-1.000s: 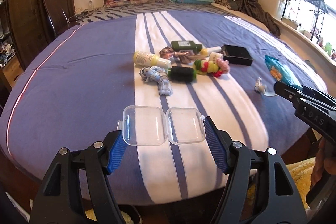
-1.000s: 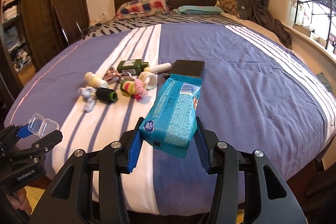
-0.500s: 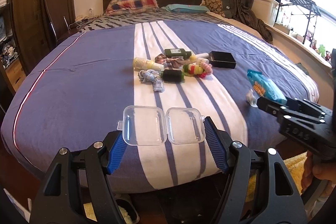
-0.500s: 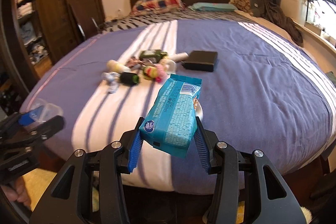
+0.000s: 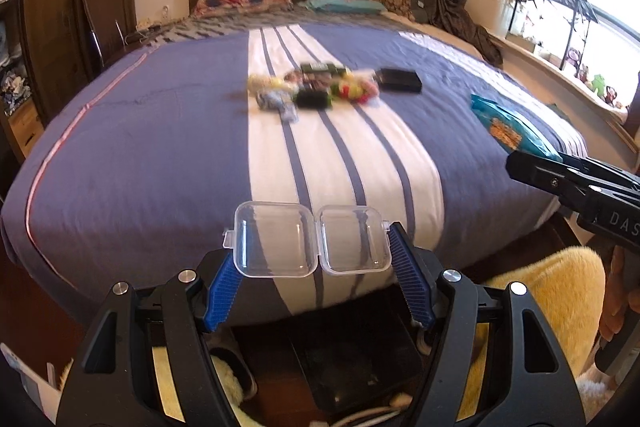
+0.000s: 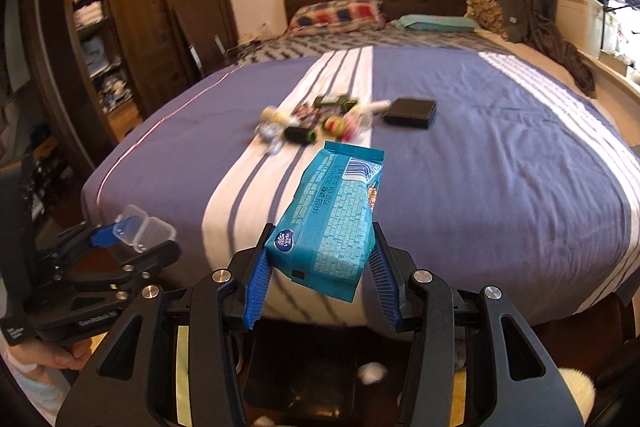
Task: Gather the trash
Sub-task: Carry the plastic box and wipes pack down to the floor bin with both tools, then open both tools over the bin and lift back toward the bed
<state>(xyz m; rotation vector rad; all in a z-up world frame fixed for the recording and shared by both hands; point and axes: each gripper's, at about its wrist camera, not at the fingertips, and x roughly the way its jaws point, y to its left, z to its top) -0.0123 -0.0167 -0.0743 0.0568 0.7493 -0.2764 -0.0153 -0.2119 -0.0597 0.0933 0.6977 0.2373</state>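
Behind both grippers the bed [image 5: 160,147] carries a blurred heap of small things [image 5: 316,91] and a black box [image 6: 410,113]. Our left gripper [image 5: 316,263] pinches an open clear case [image 5: 310,247] by its two outer edges; it looks light, stiff and slick, and we judge a hard squeeze could crack it. Our right gripper [image 6: 320,263] pinches a blue packet [image 6: 332,219] at its lower end; soft and crushable, it should take a firm hold across its width.

The striped bed [image 5: 168,131] bears a blurred clutter pile [image 5: 316,89] and a black box [image 5: 400,80].
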